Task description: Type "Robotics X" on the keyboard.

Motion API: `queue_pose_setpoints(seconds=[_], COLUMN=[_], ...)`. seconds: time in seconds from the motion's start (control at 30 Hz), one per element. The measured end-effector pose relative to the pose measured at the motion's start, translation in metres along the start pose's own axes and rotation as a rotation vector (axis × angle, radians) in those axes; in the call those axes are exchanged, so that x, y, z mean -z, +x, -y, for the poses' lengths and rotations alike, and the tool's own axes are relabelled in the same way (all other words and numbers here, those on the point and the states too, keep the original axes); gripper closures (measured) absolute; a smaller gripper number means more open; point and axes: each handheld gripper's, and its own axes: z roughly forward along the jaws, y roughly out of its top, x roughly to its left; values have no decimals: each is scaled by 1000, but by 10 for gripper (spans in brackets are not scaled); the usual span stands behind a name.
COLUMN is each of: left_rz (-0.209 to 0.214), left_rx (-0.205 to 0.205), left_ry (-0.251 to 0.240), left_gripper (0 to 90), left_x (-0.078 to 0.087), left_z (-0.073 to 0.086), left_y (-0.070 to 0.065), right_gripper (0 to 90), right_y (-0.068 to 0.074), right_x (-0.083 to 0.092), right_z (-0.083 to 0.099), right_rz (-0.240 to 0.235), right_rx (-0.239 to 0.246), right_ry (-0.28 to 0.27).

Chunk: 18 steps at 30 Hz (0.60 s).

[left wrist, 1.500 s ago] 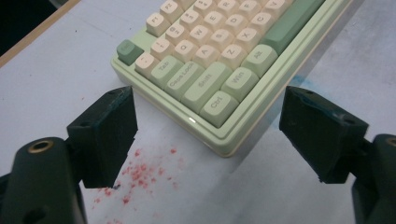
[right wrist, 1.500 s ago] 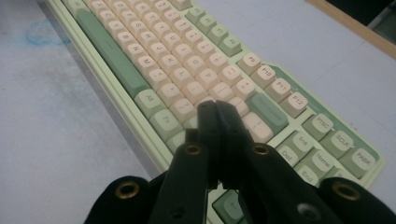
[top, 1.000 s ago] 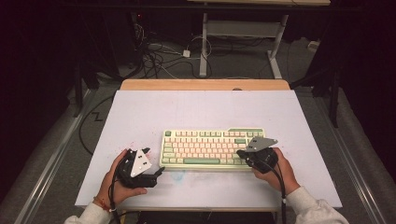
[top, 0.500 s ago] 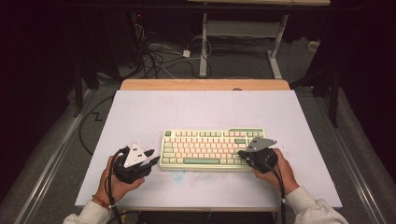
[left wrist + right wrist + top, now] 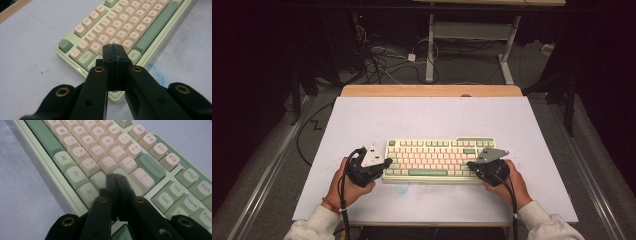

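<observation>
A pale green keyboard (image 5: 437, 157) with cream and green keys lies on the white sheet near the front edge. My left gripper (image 5: 384, 162) hovers at the keyboard's left end. In the left gripper view its jaws (image 5: 111, 46) have just been closing and are now shut with nothing between them, above the keys (image 5: 125, 27) near Tab and A. My right gripper (image 5: 470, 164) rests at the keyboard's right end. It is shut with nothing in it, its tips (image 5: 115, 175) over the keys (image 5: 100, 147) below Backspace.
The white sheet (image 5: 427, 120) covers the table, and a wooden strip (image 5: 432, 91) shows at the back edge. A faint blue smudge (image 5: 404, 189) marks the sheet in front of the keyboard. Cables (image 5: 382, 60) and a metal frame (image 5: 430, 45) lie on the floor beyond.
My left gripper has moved right and up to the keyboard's left end, and its jaws have gone from open to shut. The right gripper has stayed in place.
</observation>
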Motion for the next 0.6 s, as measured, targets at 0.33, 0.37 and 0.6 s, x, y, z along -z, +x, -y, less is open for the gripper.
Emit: queue_pose_setpoints(seconds=[0.33,0.37,0.6], left_rz=[48,56,79], left_rx=[4,-11,-68], left_ry=[25,33,71], left_gripper=[868,868,869], left_x=[-19,-22,-41], left_z=[-14,-17,-29], left_y=[5,4,-7], right_gripper=[900,900,900], right_y=[0,0,1], right_x=[0,0,0], right_z=[0,0,0], right_rz=[3,3,4], right_rx=[6,5,5], right_ry=[0,0,1])
